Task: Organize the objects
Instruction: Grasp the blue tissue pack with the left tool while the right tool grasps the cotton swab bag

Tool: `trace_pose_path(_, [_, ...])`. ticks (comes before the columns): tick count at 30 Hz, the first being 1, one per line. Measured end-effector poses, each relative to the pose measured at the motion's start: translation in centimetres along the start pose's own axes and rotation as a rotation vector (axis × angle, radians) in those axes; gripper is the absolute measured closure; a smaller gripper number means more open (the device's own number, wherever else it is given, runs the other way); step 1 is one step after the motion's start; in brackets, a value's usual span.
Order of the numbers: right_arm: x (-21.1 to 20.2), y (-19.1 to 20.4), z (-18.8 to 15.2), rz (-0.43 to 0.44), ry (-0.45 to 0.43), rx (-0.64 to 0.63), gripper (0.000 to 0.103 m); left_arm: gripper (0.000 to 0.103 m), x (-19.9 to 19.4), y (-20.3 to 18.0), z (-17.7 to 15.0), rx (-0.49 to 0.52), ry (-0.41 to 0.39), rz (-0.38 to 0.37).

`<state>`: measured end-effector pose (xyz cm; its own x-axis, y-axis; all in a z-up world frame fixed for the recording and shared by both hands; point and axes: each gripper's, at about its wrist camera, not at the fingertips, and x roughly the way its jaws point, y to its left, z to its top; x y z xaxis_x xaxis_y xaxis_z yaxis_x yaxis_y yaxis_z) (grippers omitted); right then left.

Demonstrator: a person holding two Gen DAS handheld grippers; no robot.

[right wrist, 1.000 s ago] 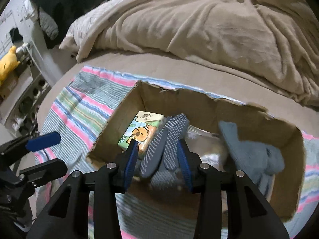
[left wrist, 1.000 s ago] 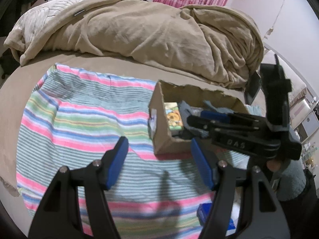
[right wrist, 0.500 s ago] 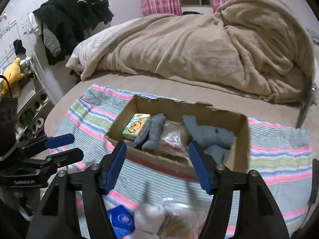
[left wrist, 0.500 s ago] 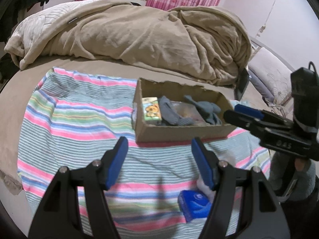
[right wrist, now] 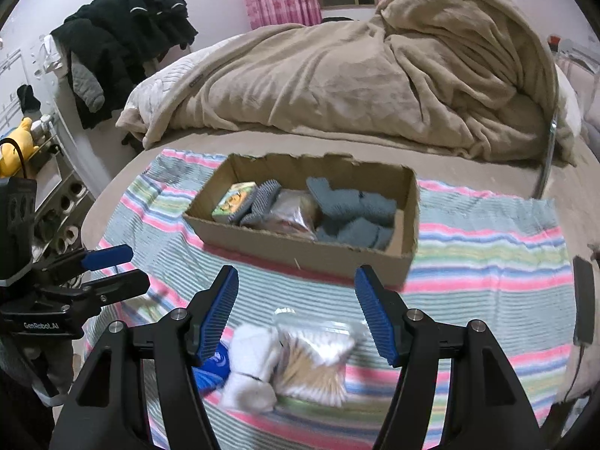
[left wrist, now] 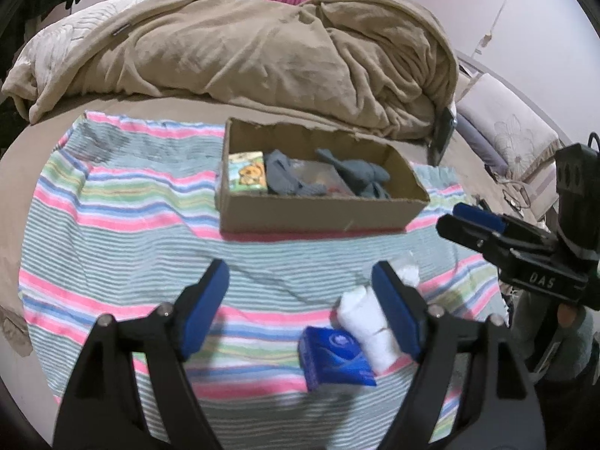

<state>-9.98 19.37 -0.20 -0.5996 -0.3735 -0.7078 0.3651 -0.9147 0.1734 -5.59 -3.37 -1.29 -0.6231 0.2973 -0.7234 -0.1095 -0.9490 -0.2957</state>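
Note:
A cardboard box sits on the striped towel. Inside lie a cartoon tissue pack, a grey striped sock, a clear bag and grey-blue socks. Nearer me lie a blue packet, a white sock roll and a bag of cotton swabs. My left gripper hovers short of the box, its jaws opening with nothing between them. My right gripper is open and holds nothing.
A heaped beige blanket fills the bed behind the box. Black clothes hang at the back left above a shelf with a yellow plush toy. A dark flat device lies at the towel's right edge.
My right gripper let go of the grey striped sock in the box, opened and drew back. My left gripper also drew back and its jaws spread wider. The items near the towel's front came into view.

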Motion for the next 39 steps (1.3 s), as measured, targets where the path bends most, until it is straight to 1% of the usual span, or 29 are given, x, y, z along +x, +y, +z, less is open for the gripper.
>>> trace_pose_path(6, [-0.4,-0.6,-1.6,0.001,0.012,0.018,0.035,0.023,0.7,-1.0,-1.4,0.012,0.039,-0.006])
trace_pose_path(15, [0.0,-1.6,-3.6,0.001,0.041,0.052,0.035,0.023,2.1,-2.6,-3.5,0.039,0.107,-0.01])
trace_pose_path(26, [1.7,-2.2,-5.8,0.012,0.097,0.068,0.035,0.023,4.2,-3.7,-5.7,0.078,0.194,0.005])
trace_pose_path(39, [3.8,-2.4,-6.9,0.023,0.15,0.081,0.035,0.023,6.1,-4.9,-7.6,0.227,0.275,0.095])
